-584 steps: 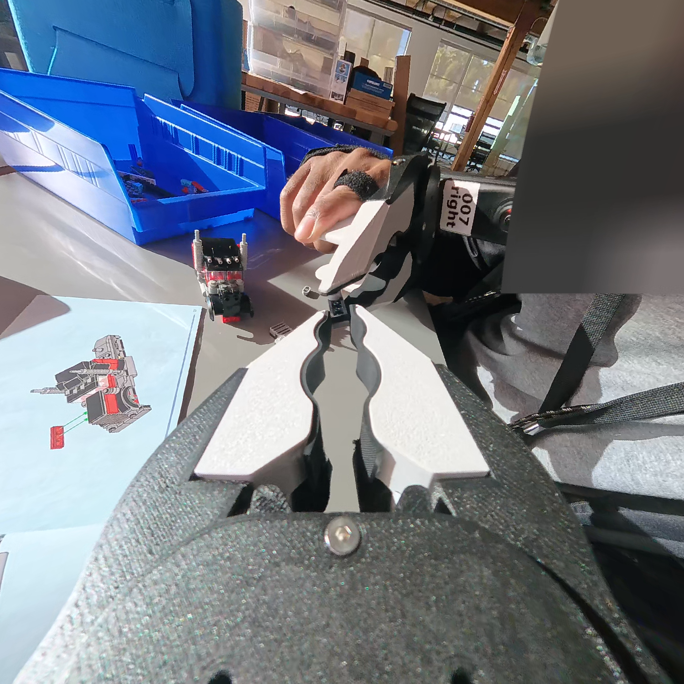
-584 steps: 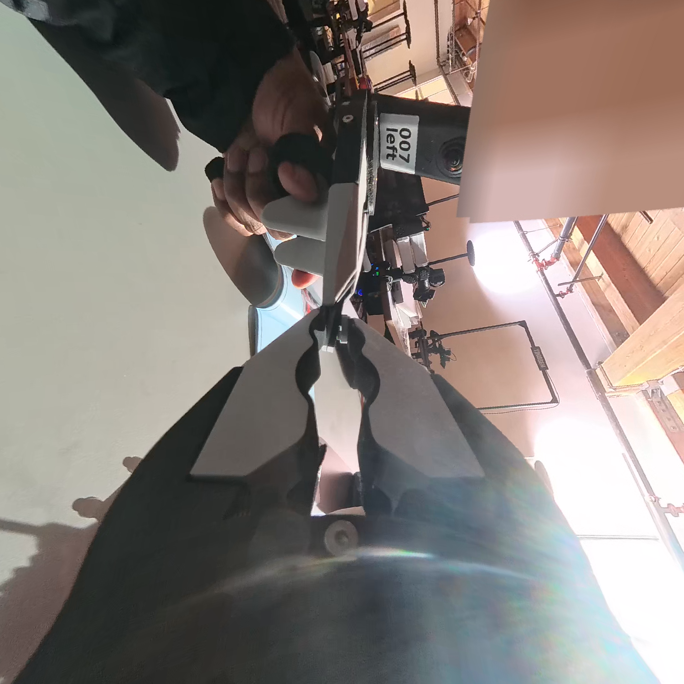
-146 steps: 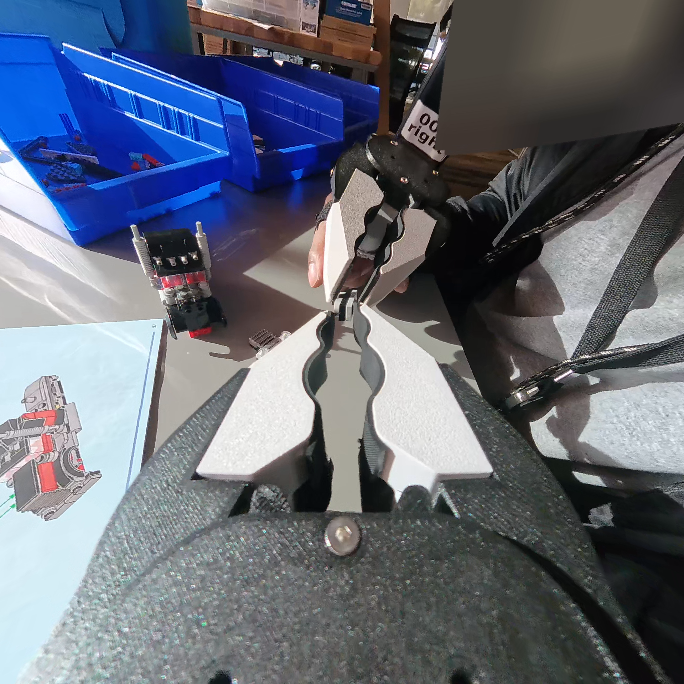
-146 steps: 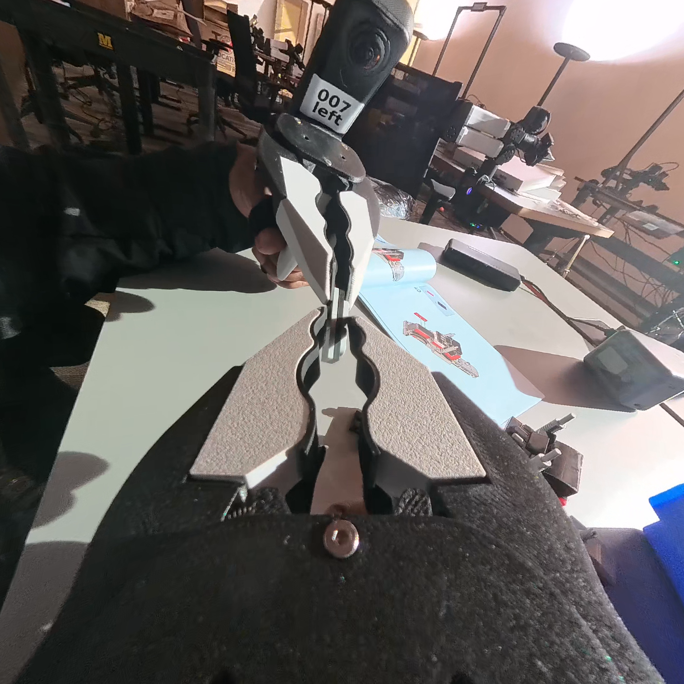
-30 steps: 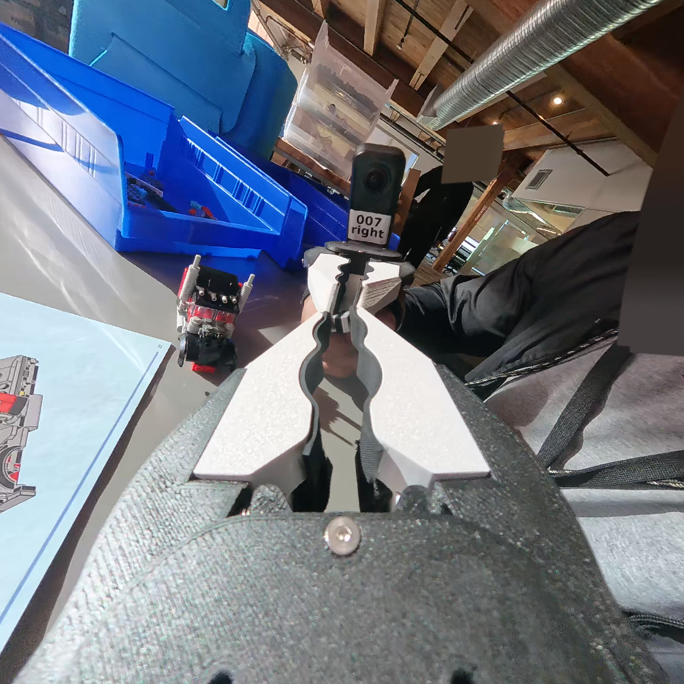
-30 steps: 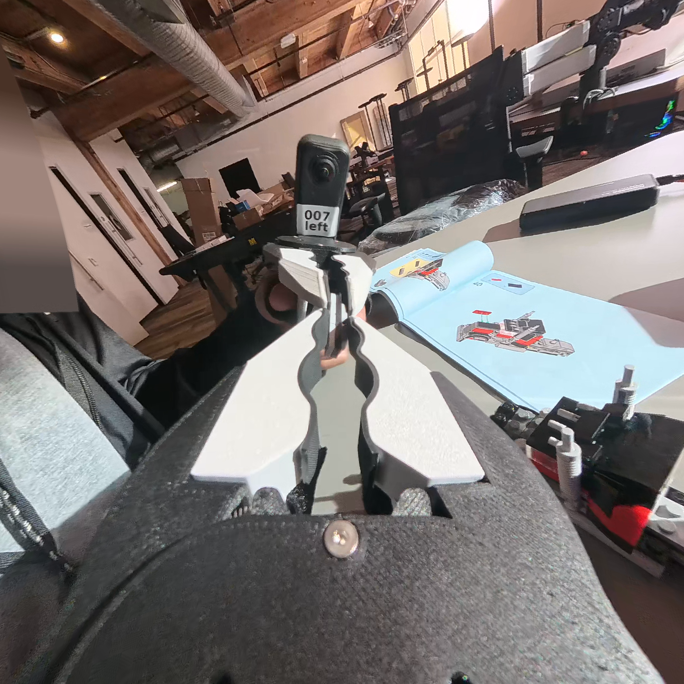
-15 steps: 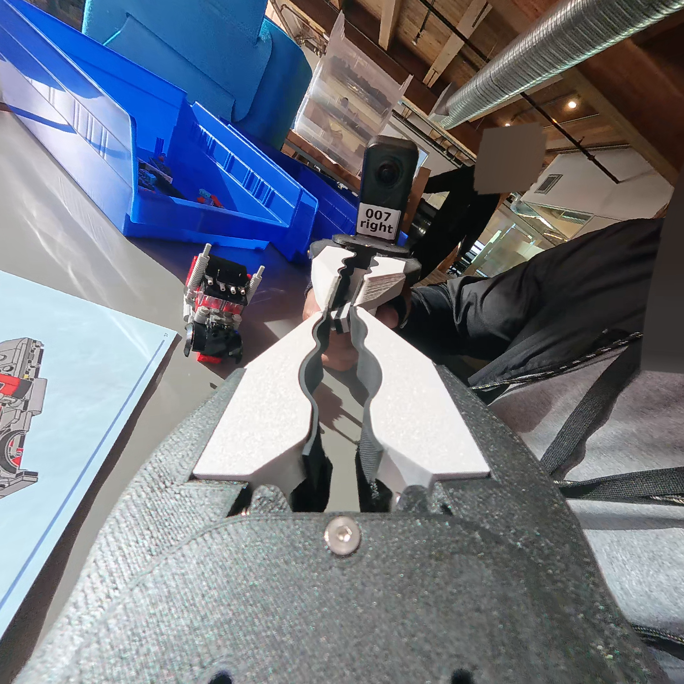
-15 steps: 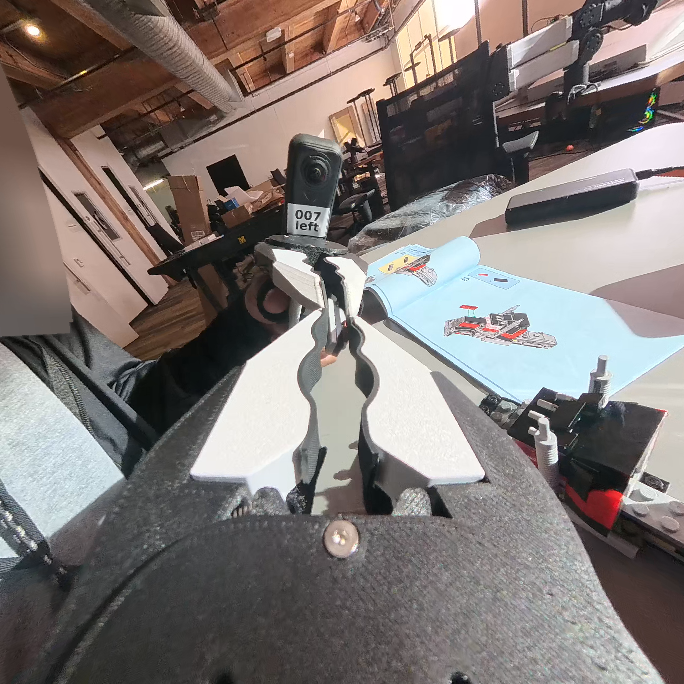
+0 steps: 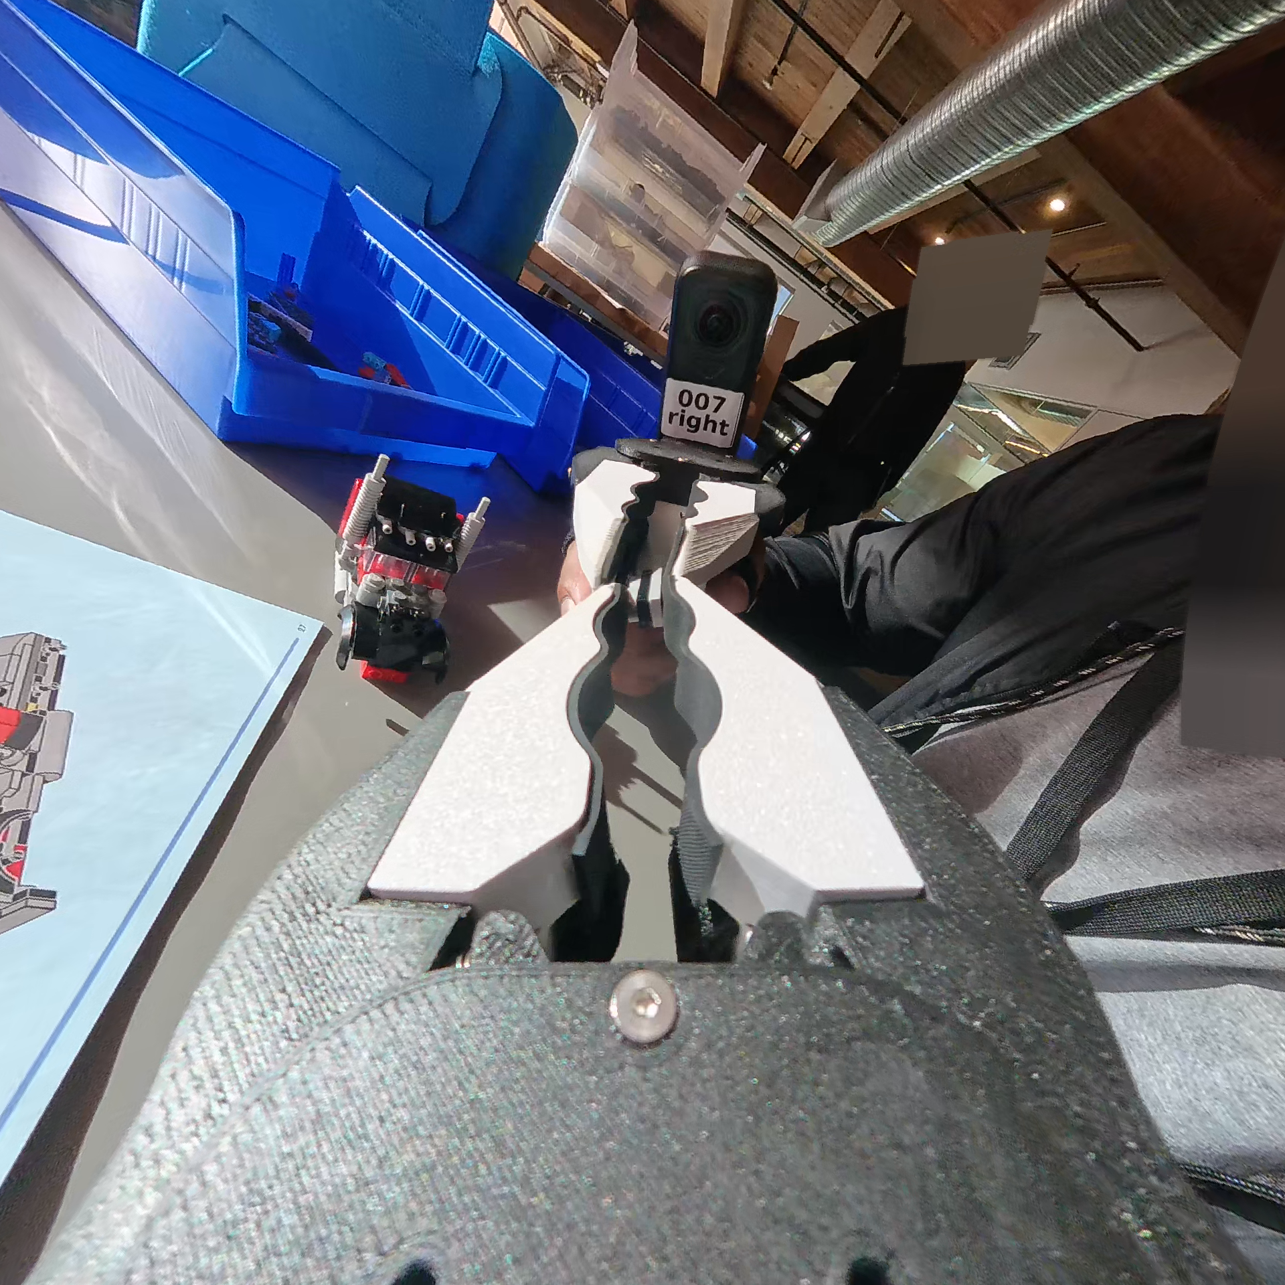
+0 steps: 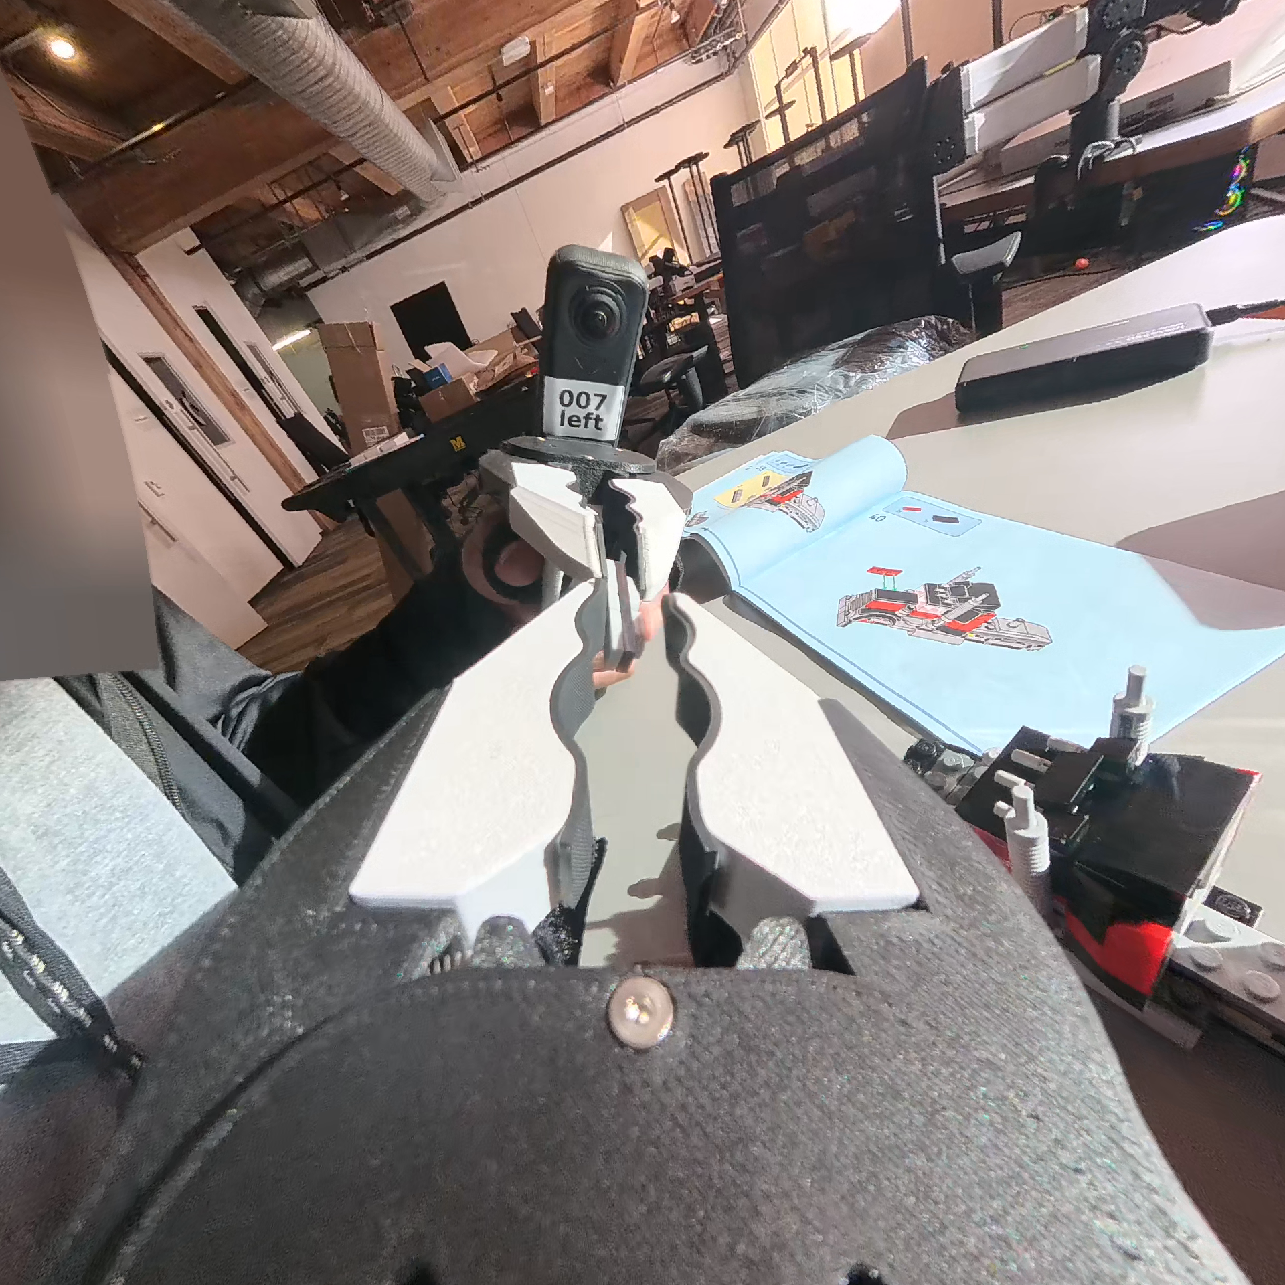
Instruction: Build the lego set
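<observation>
My left gripper (image 9: 643, 592) is shut on a small, thin grey and black lego piece (image 9: 647, 603). The piece also shows in the right wrist view (image 10: 619, 622), sticking out of the left gripper's tips. My right gripper (image 10: 629, 596) meets it tip to tip above the grey table (image 9: 104, 452). Its jaws stand apart around the piece, with a gap on the right side. The partly built red, black and grey lego truck (image 9: 400, 577) stands on the table to the left of both grippers. In the right wrist view, the truck (image 10: 1112, 834) is close at the right.
An open light-blue instruction booklet (image 9: 139, 695) lies at the left; it also shows in the right wrist view (image 10: 973, 591). Blue bins (image 9: 389, 361) with loose pieces stand behind the truck. A black flat box (image 10: 1085, 361) lies far back. The person's dark sleeves and grey top are close by. My two grippers' fingertips are within a few centimetres of each other.
The right gripper's jaws have spread apart since half a second ago; earlier they were shut on the piece together with the left gripper. Both grippers tilted up slightly and stay tip to tip.
</observation>
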Motion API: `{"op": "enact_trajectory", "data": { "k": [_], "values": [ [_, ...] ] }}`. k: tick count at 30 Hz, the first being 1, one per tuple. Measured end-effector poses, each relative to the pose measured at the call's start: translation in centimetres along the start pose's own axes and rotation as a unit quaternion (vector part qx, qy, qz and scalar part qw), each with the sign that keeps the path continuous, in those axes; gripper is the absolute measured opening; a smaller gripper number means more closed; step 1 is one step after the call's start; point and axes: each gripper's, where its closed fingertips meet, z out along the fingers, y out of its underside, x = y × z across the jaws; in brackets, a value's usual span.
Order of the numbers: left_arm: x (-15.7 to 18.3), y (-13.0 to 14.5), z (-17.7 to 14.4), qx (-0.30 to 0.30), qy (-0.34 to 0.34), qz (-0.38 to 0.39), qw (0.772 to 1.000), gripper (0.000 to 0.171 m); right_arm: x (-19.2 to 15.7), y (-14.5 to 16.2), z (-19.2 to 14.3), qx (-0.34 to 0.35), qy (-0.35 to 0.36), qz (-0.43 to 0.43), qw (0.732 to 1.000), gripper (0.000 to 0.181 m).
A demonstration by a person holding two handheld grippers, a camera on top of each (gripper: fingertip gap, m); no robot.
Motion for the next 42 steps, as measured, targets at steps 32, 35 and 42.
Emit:
{"op": "enact_trajectory", "data": {
  "k": [32,35,42],
  "values": [
    [-2.2,6.8,-0.5,-0.216,-0.102,0.008,0.971,0.010,3.7,9.4,-1.8,-0.351,0.096,-0.250,0.897,0.033],
    [-2.0,7.0,-0.5,-0.221,-0.097,0.014,0.970,0.010,3.4,9.1,-1.6,-0.336,0.094,-0.272,0.897,0.033],
    [-1.8,6.4,-0.7,-0.200,-0.085,0.008,0.976,0.010,3.5,8.6,-1.7,-0.318,0.089,-0.342,0.880,0.032]
  ]
}}
